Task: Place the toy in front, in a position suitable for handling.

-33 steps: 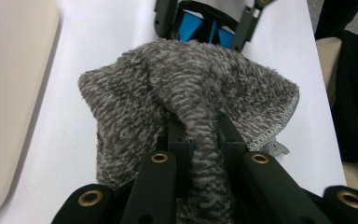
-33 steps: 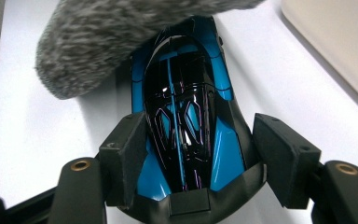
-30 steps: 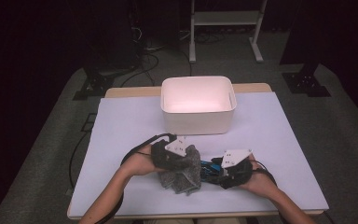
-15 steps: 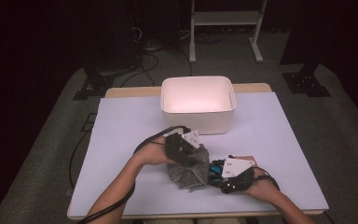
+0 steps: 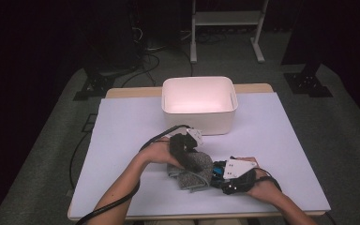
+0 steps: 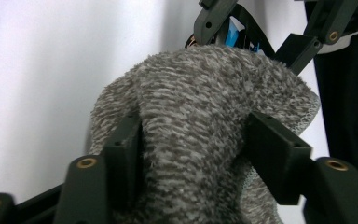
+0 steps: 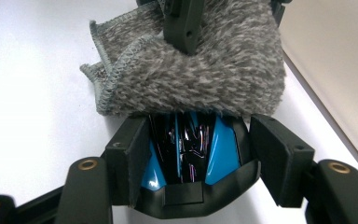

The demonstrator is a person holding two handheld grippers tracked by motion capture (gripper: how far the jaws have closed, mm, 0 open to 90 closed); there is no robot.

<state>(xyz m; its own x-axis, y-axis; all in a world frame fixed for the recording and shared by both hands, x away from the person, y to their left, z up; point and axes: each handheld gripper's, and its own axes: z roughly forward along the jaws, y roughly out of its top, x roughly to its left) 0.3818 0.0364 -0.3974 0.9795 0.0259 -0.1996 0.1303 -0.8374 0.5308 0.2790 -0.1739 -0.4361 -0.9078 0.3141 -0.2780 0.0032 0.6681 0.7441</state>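
A grey terry cloth (image 5: 191, 172) lies bunched near the front middle of the table, draped over the far end of a glossy blue and black mouse-like object (image 7: 191, 144). My right gripper (image 7: 193, 149) is shut on that object, one jaw on each side, low over the table (image 5: 218, 172). My left gripper (image 6: 191, 140) comes down onto the cloth (image 6: 200, 107) from the far side (image 5: 190, 157). Its jaws have just been opening and now stand either side of the cloth mound. One of its jaws (image 7: 184, 23) rests on top of the cloth (image 7: 205, 74) in the right gripper view.
A white rectangular tub (image 5: 199, 118) stands behind the hands at the middle of the table. A pale mat (image 5: 122, 126) covers most of the tabletop. A metal stand (image 5: 225, 28) and cables lie on the floor beyond the table.
The left hand has moved right and onto the cloth, carrying it against the right gripper. The cloth now covers the front of the held object. The right hand has stayed put.
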